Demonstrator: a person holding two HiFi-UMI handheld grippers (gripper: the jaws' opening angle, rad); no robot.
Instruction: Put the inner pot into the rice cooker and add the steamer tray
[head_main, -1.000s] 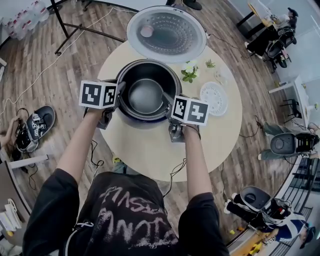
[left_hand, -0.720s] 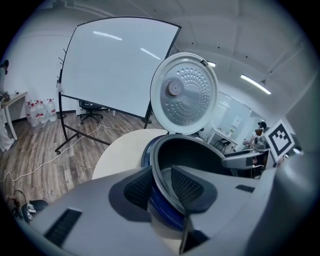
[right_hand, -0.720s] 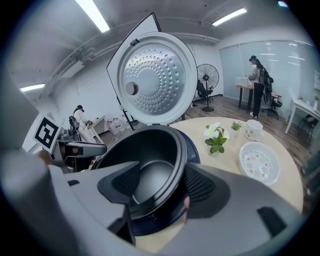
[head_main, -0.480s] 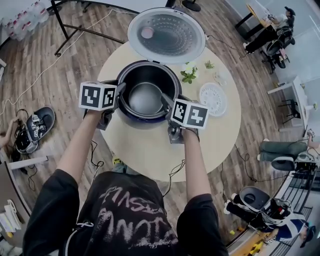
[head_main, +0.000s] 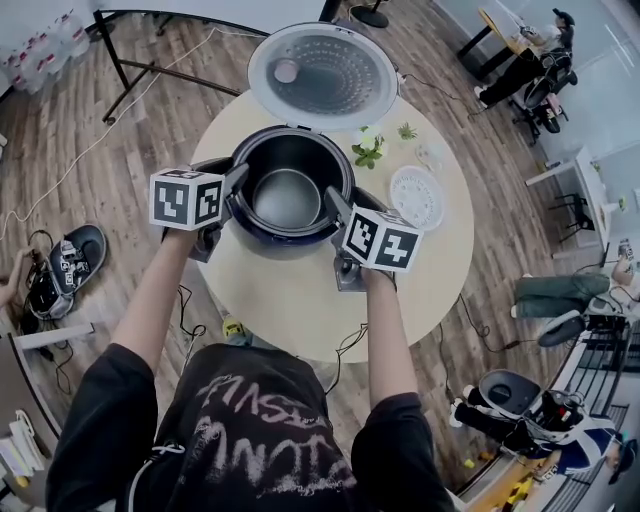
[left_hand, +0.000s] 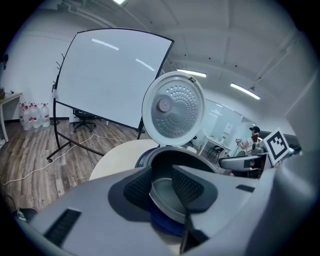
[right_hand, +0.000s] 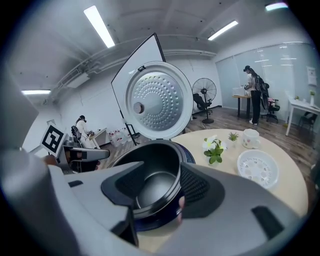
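The dark inner pot (head_main: 287, 197) sits inside the blue rice cooker (head_main: 290, 238), whose lid (head_main: 323, 75) stands open behind it. My left gripper (head_main: 236, 186) hovers at the pot's left rim; its jaws have just been opening and stand open. My right gripper (head_main: 335, 206) hovers at the right rim; its jaws have just been closing but stand apart. In the left gripper view the pot (left_hand: 164, 199) shows between that gripper's (left_hand: 161, 186) pads, untouched. The right gripper view shows the same for the right gripper (right_hand: 156, 189) and the pot (right_hand: 161, 170). The white steamer tray (head_main: 416, 197) lies to the right.
Everything stands on a round beige table (head_main: 300, 300). A small flower plant (head_main: 368, 147) and a white cup (head_main: 432, 152) stand behind the tray. Cables, a stand and other gear lie on the wooden floor around the table.
Both grippers have risen a little from the pot's rim. The pot stays seated in the cooker.
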